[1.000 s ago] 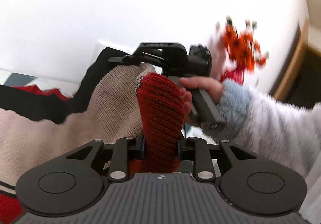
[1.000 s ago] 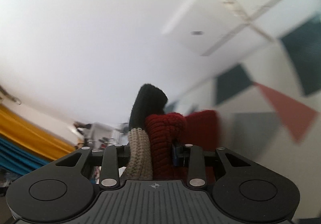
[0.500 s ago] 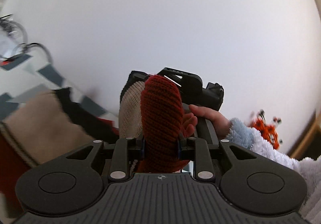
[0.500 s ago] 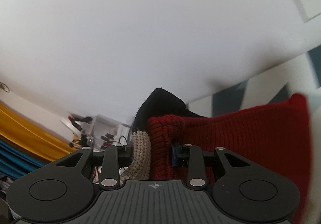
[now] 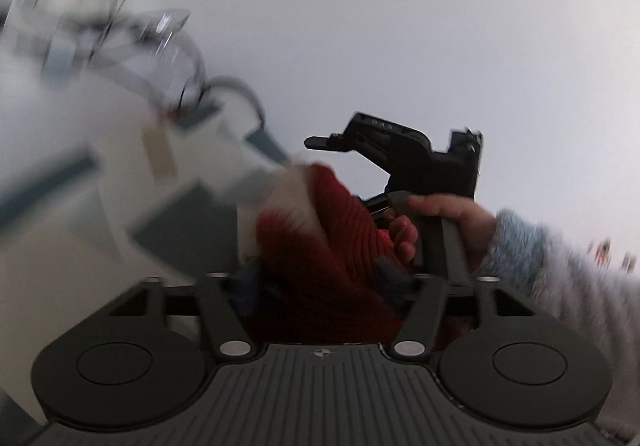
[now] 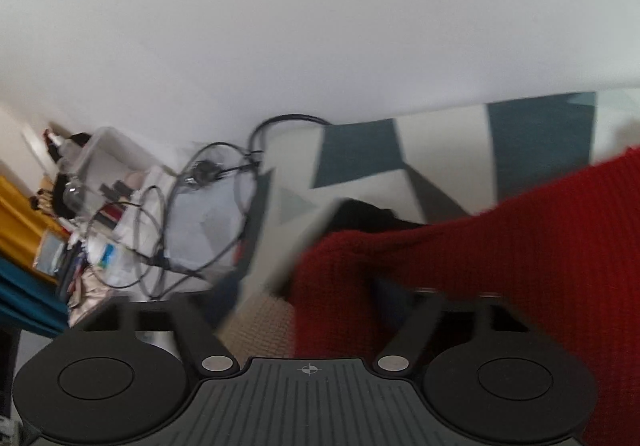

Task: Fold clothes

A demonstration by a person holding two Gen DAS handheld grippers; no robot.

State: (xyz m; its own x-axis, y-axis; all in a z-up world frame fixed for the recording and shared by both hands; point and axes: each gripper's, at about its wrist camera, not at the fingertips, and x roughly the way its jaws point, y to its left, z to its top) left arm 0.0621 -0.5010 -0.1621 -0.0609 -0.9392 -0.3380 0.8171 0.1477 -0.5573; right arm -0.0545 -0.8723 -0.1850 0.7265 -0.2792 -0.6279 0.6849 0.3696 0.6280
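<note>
Both jaws are opening: let the red knit sweater (image 6: 520, 246) slip free of the left hand-held gripper (image 5: 320, 282) and right hand-held gripper (image 6: 308, 298) before withdrawing.

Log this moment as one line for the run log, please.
phase: releasing fold | left claw: opening, red sweater between jaws | right claw: opening, sweater between jaws | surface: patterned cover

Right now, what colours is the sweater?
Mostly red sweater, with beige and black parts; right wrist view shows it best.

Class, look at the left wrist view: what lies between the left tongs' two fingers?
Red knit sweater fabric bunches between the opening left tongs, seen in the left wrist view.
</note>
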